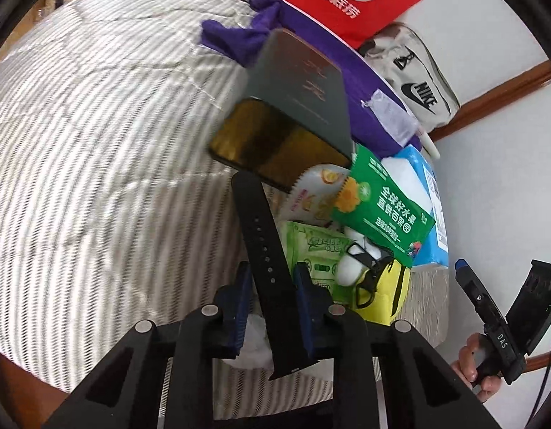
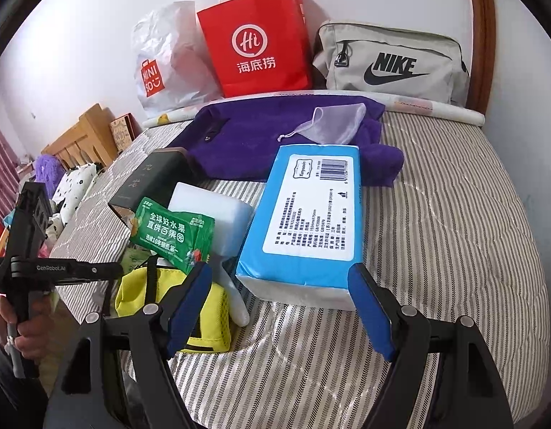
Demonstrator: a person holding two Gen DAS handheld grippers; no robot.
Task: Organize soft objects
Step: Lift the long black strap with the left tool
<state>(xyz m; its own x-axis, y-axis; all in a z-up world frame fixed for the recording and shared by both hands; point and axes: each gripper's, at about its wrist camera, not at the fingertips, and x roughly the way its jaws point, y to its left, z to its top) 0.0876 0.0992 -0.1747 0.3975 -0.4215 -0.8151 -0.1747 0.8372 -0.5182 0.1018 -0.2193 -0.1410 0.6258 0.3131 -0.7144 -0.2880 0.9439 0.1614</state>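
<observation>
- The step in hand looks like picking one item out of the pile: the left gripper has a black perforated strap, likely a watch band, running up between its blue pads. The jaws stand narrow and seem to nip the strap, though I cannot tell how firmly the left pad bears on it.
- The strap lies lengthwise along the fingers, its near end past the pads towards the camera, its far end rising towards the dark box.
- Next move, as I judge it: lift the limp strap clear without dragging the sachets, then carry it to wherever like items go.
- The right gripper hovers with fingers spread wide and nothing between them, just short of the blue tissue pack on the striped bedspread.
- Beside the strap: a yellow mesh pouch and a green fruit sachet.
- Farther off: a purple cloth, then a red paper bag and a grey Nike bag at the wall.
</observation>
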